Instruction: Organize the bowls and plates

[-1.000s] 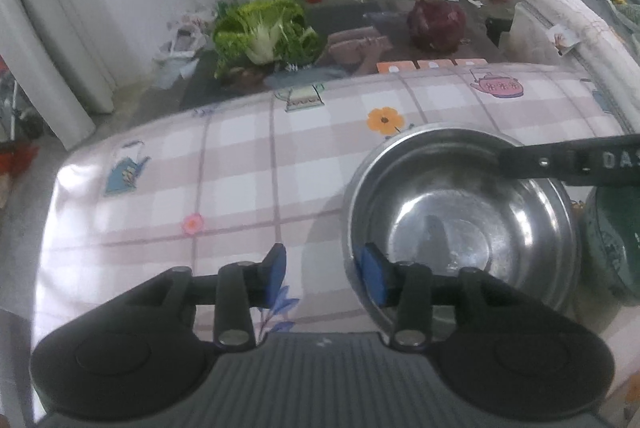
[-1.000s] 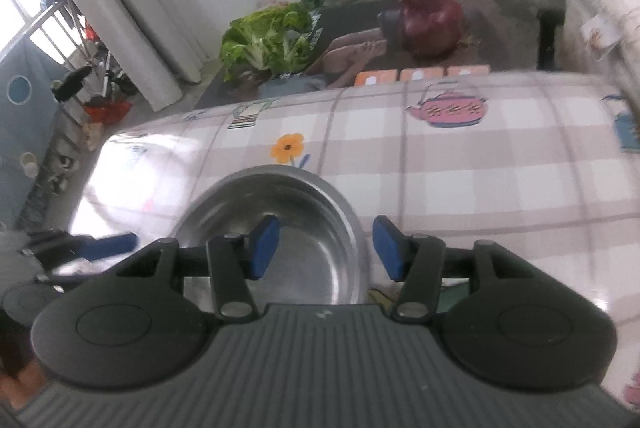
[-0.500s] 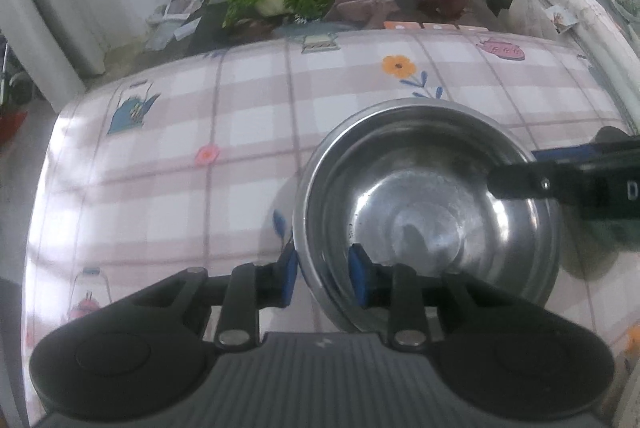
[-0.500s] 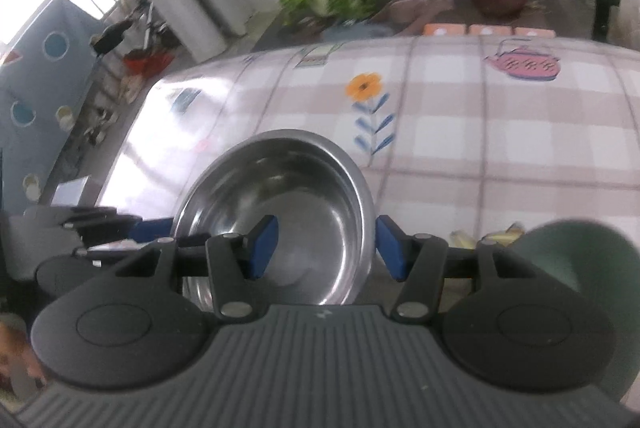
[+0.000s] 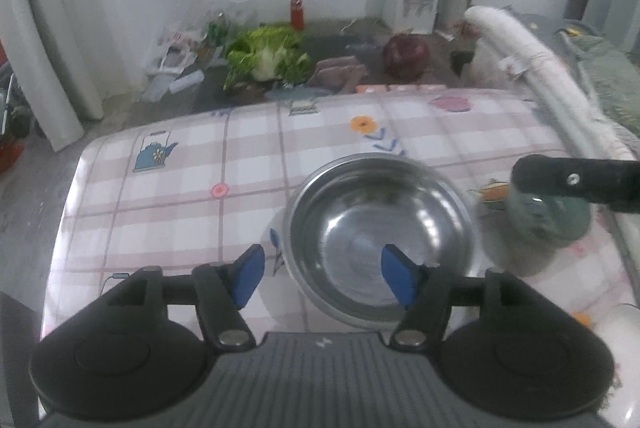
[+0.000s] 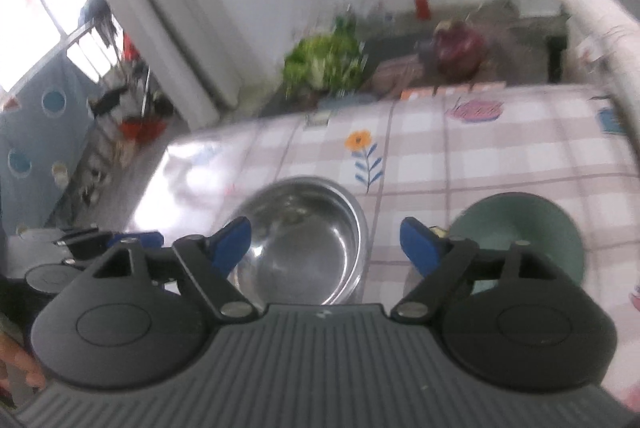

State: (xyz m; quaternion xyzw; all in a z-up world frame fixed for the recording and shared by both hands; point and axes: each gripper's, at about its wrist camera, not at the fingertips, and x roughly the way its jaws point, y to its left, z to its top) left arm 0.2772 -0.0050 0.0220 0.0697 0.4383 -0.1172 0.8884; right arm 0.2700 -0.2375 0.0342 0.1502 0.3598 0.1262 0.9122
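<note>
A steel bowl [image 5: 380, 228] rests upright on the checked tablecloth [image 5: 180, 196], with a green bowl [image 5: 548, 224] close on its right. My left gripper [image 5: 323, 278] hangs above the steel bowl's near left rim, its jaws opening, and its blue pads touch nothing. In the right wrist view the steel bowl [image 6: 304, 228] and the green bowl [image 6: 520, 228] lie side by side. My right gripper [image 6: 326, 246] hovers over the steel bowl's right rim, jaws opening wide, pads clear of both bowls. One black finger of the right gripper [image 5: 576, 184] crosses above the green bowl.
The left gripper's fingers [image 6: 112, 240] show at the left edge of the right wrist view. Past the table's far edge lie leafy greens [image 5: 268, 60] and a red cabbage [image 5: 406, 56] on the floor. A white padded roll [image 5: 532, 68] borders the table's right side.
The left gripper let go of the steel bowl's near rim and opened. The right gripper opened wide too. Both have pulled up and back, and the bowl now rests beside the green bowl.
</note>
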